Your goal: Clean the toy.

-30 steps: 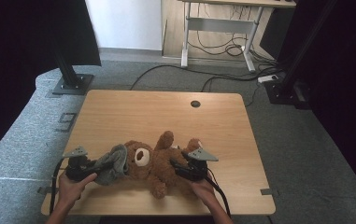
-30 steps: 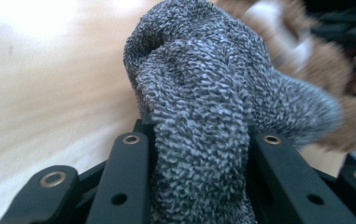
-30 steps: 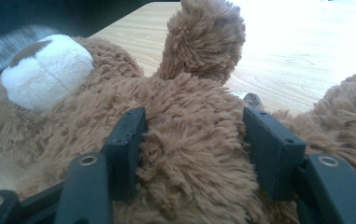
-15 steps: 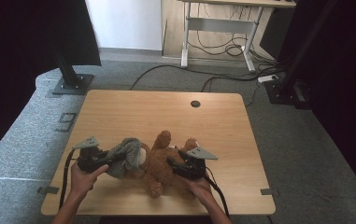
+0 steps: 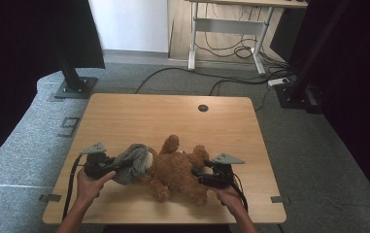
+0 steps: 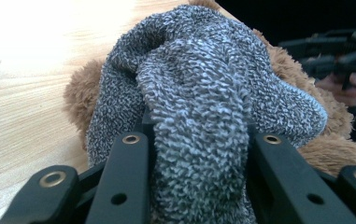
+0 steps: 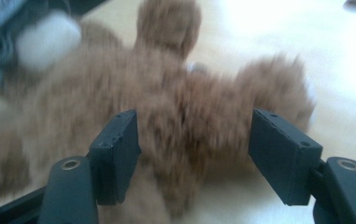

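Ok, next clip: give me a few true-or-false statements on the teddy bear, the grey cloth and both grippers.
1. The left gripper is clamped on the grey knitted cloth. True.
2. The teddy bear is sitting upright. False: it lies flat on the wooden table.
3. The right gripper is closed tight on the bear's leg. False: its jaws have just been opening, with brown fur between them.
4. The cloth covers the bear's head end. True.
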Demonstrator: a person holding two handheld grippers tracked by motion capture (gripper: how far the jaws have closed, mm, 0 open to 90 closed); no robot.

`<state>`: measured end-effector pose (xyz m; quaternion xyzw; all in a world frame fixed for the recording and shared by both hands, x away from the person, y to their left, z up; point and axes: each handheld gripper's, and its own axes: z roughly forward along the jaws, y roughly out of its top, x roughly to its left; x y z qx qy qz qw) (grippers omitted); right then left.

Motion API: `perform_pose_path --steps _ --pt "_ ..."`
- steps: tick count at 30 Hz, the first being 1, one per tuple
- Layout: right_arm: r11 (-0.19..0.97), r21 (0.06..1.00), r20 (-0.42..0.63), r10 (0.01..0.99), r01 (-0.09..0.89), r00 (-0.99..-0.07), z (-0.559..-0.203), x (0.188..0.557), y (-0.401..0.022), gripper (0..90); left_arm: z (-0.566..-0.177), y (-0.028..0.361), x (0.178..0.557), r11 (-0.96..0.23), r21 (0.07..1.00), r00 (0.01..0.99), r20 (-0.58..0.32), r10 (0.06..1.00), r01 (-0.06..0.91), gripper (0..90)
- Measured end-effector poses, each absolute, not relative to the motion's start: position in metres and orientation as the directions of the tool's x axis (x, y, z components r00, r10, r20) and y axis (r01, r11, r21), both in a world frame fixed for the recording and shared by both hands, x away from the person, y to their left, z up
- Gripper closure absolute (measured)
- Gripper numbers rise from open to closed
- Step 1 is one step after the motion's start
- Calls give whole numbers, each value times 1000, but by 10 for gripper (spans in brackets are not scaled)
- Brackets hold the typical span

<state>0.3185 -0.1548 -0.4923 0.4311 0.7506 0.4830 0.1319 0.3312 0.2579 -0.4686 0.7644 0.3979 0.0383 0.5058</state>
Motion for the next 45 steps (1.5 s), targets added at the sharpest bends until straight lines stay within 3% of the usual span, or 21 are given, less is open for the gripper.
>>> perform_pose_path --steps 2,17,45 --pt "204 816 216 760 541 -613 -502 316 -152 330 -468 258 331 -173 804 681 -343 647 569 678" --pt "184 821 226 764 540 -604 -508 318 -141 357 -453 243 331 -175 828 711 -328 622 534 677" --pt "172 827 224 772 535 -595 -511 321 -139 358 -459 163 347 -281 792 773 -340 535 543 677"
